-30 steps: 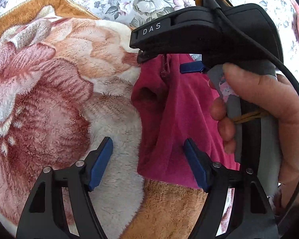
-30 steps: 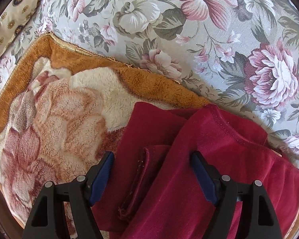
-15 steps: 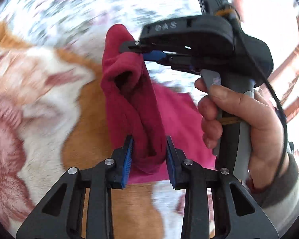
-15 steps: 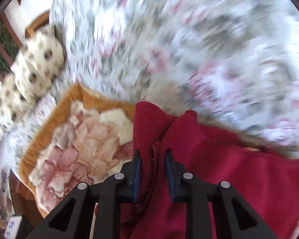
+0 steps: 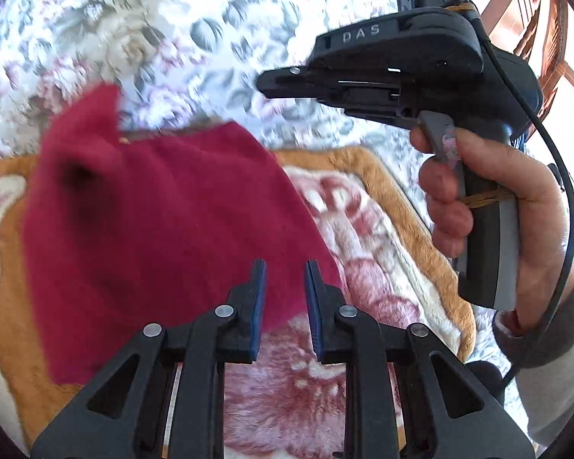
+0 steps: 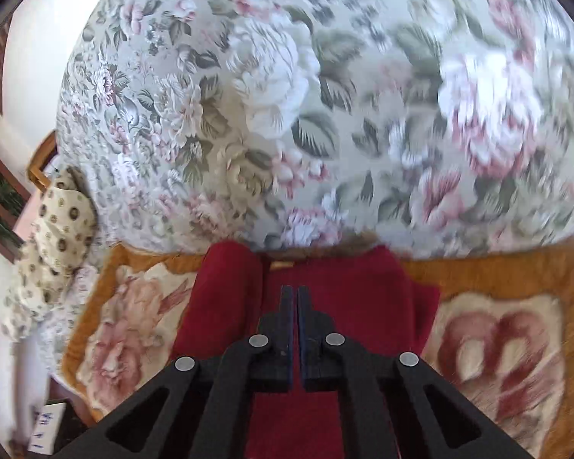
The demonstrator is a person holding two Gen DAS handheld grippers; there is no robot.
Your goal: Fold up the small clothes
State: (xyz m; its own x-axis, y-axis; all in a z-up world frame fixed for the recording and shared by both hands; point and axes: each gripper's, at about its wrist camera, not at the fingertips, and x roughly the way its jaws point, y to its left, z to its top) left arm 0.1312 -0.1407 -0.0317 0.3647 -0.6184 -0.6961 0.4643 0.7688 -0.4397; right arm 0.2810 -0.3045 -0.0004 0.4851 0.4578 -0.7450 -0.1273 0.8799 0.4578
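Observation:
A dark red fleece garment (image 5: 164, 222) hangs spread above the plush blanket; it also shows in the right wrist view (image 6: 344, 287). My left gripper (image 5: 285, 267) has its blue pads close together at the garment's lower right corner; whether cloth is pinched between them is unclear. My right gripper (image 6: 294, 294) is shut, its jaws almost touching, with the red cloth right at the tips. In the left wrist view the right gripper (image 5: 275, 80) is held in a hand at the upper right, its tip apart from the garment.
A plush orange and cream blanket (image 5: 367, 237) with a red flower pattern lies under the garment. A grey floral sofa back (image 6: 306, 95) rises behind it. A spotted cream cushion (image 6: 53, 237) sits at the left. A wooden frame (image 5: 532, 19) stands at the far right.
The garment has been lifted and swung open from a bunched fold into a wide sheet. My right gripper has shut further. In the left view it has moved right, away from the cloth's top.

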